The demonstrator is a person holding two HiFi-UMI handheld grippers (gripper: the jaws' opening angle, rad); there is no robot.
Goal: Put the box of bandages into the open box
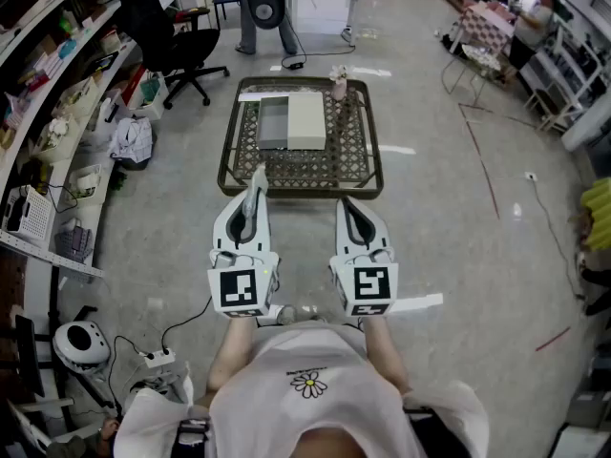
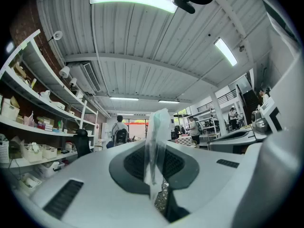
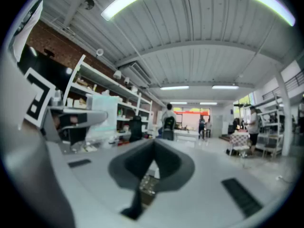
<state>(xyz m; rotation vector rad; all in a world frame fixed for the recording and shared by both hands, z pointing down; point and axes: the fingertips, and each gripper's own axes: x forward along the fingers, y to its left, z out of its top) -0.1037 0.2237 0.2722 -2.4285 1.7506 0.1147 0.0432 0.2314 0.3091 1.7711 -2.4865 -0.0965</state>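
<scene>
L hand-held gripper clamps bandage box edge-on, print unreadable; R hand-held gripper shut, empty.

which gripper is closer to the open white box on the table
Left: left gripper, in front of the open white box; right gripper, further back and off to its right.

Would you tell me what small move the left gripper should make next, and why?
Probably carry the left gripper forward until it is over the open box. Its jaws are shut on a thin pale pack, seemingly the bandages, and it hangs at the wicker table's near edge, while the box lies farther on.
</scene>
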